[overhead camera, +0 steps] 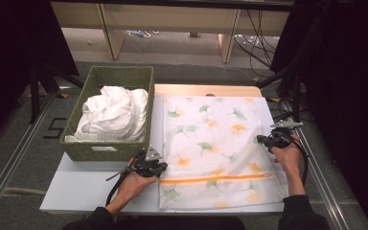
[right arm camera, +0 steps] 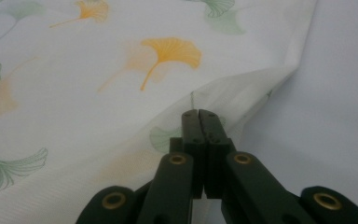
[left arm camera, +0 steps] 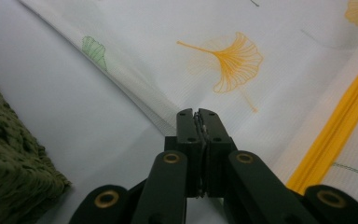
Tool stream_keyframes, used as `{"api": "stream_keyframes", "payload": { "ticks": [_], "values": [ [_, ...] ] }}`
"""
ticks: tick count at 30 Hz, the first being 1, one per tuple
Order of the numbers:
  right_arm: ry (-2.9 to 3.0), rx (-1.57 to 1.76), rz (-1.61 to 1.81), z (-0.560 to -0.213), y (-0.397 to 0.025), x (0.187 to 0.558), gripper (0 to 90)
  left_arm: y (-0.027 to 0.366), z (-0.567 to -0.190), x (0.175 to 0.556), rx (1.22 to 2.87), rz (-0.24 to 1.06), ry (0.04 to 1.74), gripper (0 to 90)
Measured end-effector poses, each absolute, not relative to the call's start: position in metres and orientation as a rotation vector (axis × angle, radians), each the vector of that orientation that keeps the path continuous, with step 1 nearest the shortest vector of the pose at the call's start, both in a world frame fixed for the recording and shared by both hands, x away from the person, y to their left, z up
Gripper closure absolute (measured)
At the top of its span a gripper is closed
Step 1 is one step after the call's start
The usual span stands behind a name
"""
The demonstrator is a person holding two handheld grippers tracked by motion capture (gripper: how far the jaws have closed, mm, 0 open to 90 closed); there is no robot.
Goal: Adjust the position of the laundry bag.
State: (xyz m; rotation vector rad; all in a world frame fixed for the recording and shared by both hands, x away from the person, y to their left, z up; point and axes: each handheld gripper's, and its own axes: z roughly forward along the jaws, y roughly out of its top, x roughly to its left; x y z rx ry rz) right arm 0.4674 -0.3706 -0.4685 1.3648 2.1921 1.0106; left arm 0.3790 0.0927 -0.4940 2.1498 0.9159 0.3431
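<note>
Cloth (overhead camera: 215, 143): white ground, printed with ginkgo-leaf motifs in green and orange-yellow, some faded to pale outlines. One solid orange stripe (overhead camera: 215, 178) runs left to right across its near part.

Basket (overhead camera: 100, 149), left: olive-green woven weave, small white label on the near wall.

Laundry (overhead camera: 112, 115) in the basket: plain white, no print.

Worktop (overhead camera: 81, 189): pale grey-white surface, light wood strip at the far edge.

Left claw (left arm camera: 198, 112) and right claw (right arm camera: 199, 112): matt black, brass-coloured rivets.
</note>
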Motion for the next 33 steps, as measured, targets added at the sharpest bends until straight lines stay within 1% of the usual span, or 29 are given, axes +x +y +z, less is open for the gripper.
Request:
{"api": "stream_keyframes", "payload": {
  "ticks": [1,2,5,6,9,10,12,14,16,19,21,22,24,25,28,29,30,31,32,33],
  "values": [
    [2.193,1.364,1.010,-0.468,-0.370,0.467,90.0,0.095,-0.492,0.380,2.154,0.343,0.904,87.5],
    [2.193,1.418,1.005,-0.466,-0.368,0.466,90.0,0.096,-0.493,0.380,2.134,0.324,0.931,87.5],
    [2.212,1.399,1.006,-0.466,-0.367,0.467,90.0,0.100,-0.492,0.381,2.141,0.337,0.932,87.7],
    [2.226,1.337,0.999,-0.468,-0.369,0.470,90.0,0.100,-0.492,0.381,2.146,0.347,0.926,87.9],
    [2.237,1.355,1.035,-0.468,-0.367,0.471,90.0,0.104,-0.491,0.382,2.167,0.370,0.898,88.0],
    [2.239,1.344,1.022,-0.468,-0.366,0.471,90.0,0.105,-0.491,0.380,2.144,0.371,0.934,88.1],
    [2.238,1.326,1.028,-0.469,-0.365,0.471,90.0,0.112,-0.489,0.381,2.178,0.377,0.913,88.0],
    [2.241,1.334,1.029,-0.469,-0.360,0.471,90.0,0.118,-0.487,0.379,2.168,0.388,0.935,88.0],
    [2.264,1.334,1.046,-0.469,-0.357,0.472,90.0,0.125,-0.487,0.379,2.179,0.408,0.915,88.1],
    [2.264,1.323,1.047,-0.471,-0.350,0.472,90.0,0.130,-0.488,0.377,2.156,0.394,0.955,88.0],
    [2.287,1.267,1.042,-0.472,-0.348,0.473,90.0,0.133,-0.489,0.377,2.151,0.387,0.947,88.0],
    [2.295,1.323,1.025,-0.469,-0.345,0.471,90.0,0.135,-0.488,0.377,2.154,0.387,0.953,87.9],
    [2.273,1.303,1.016,-0.469,-0.344,0.470,90.0,0.135,-0.490,0.377,2.124,0.397,0.954,87.9],
    [2.291,1.285,1.006,-0.470,-0.344,0.471,90.0,0.133,-0.491,0.375,2.097,0.392,0.983,87.8],
    [2.285,1.309,0.998,-0.469,-0.343,0.469,90.0,0.134,-0.491,0.374,2.101,0.383,0.980,87.3],
    [2.282,1.311,0.996,-0.469,-0.343,0.469,90.0,0.137,-0.489,0.375,2.137,0.383,0.954,87.0],
    [2.277,1.257,1.002,-0.471,-0.345,0.471,90.0,0.136,-0.490,0.374,2.127,0.379,0.963,86.3],
    [2.277,1.305,0.995,-0.469,-0.343,0.468,90.0,0.135,-0.491,0.374,2.098,0.371,0.986,84.6],
    [2.284,1.277,1.019,-0.470,-0.345,0.470,88.9,0.135,-0.491,0.373,2.082,0.350,1.018,74.8],
    [2.284,1.277,1.019,-0.470,-0.345,0.470,88.9,0.136,-0.490,0.372,2.082,0.350,1.016,74.8]
  ]
}}
